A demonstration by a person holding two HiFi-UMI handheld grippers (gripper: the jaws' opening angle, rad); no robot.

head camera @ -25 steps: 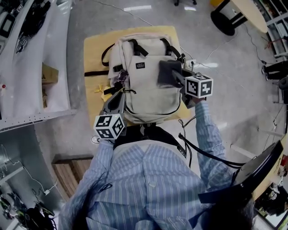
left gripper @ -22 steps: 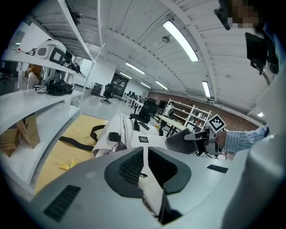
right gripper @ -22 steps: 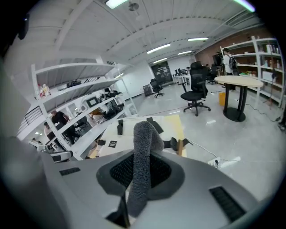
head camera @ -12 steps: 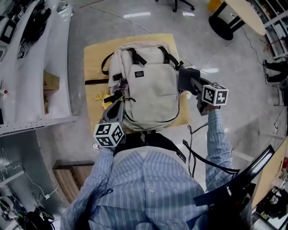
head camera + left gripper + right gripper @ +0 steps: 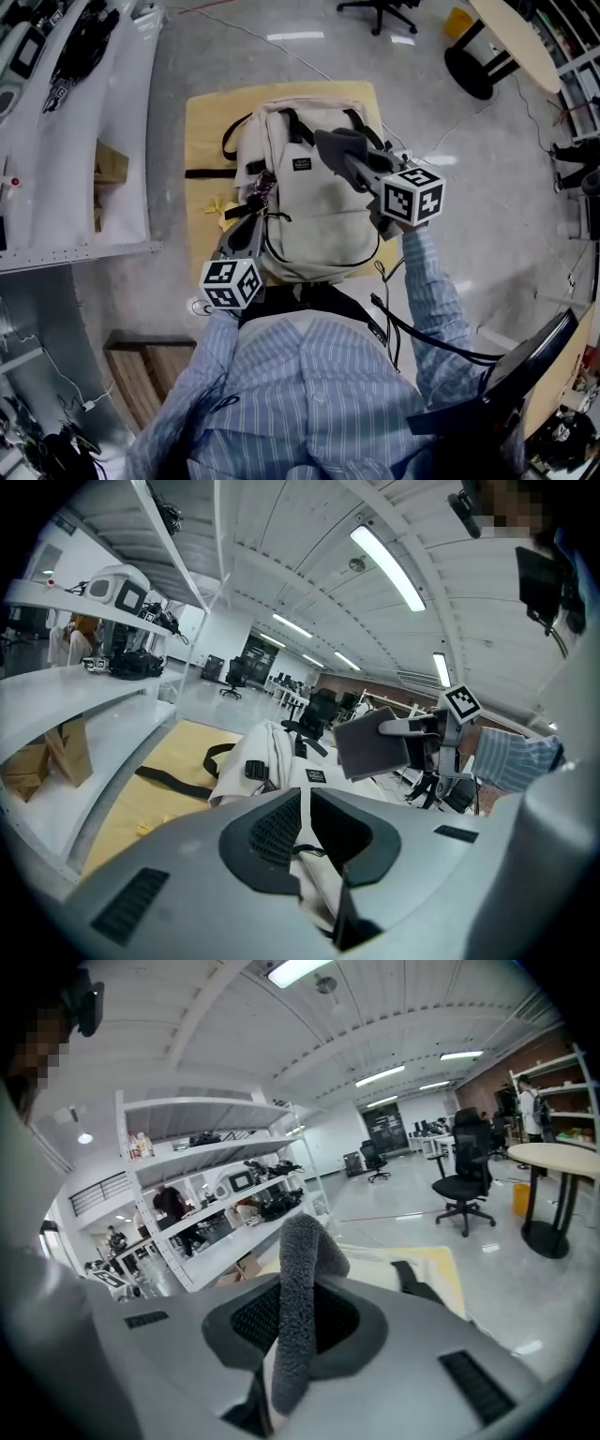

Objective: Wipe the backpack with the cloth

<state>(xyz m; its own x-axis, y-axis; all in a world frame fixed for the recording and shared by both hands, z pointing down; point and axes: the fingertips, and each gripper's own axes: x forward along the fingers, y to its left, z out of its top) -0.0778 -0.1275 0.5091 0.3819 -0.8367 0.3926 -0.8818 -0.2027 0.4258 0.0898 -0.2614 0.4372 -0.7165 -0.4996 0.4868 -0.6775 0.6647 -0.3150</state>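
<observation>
Open workshop floor, yellow tabletop (image 5: 202, 141), beige backpack (image 5: 319, 216) lying flat on it.

Head view: right gripper (image 5: 354, 161) above upper front panel with grey cloth (image 5: 339, 145); contact unclear.

Left gripper view: left gripper (image 5: 305, 803) pinched narrow on backpack fabric.

Right gripper view: clamped on cloth.

Wiping judged midway; lower panel and sides probably left.

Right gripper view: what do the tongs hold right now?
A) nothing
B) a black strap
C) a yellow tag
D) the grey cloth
D: the grey cloth stands pinched between the tongs of the right gripper, and the head view shows it held over the backpack.
</observation>
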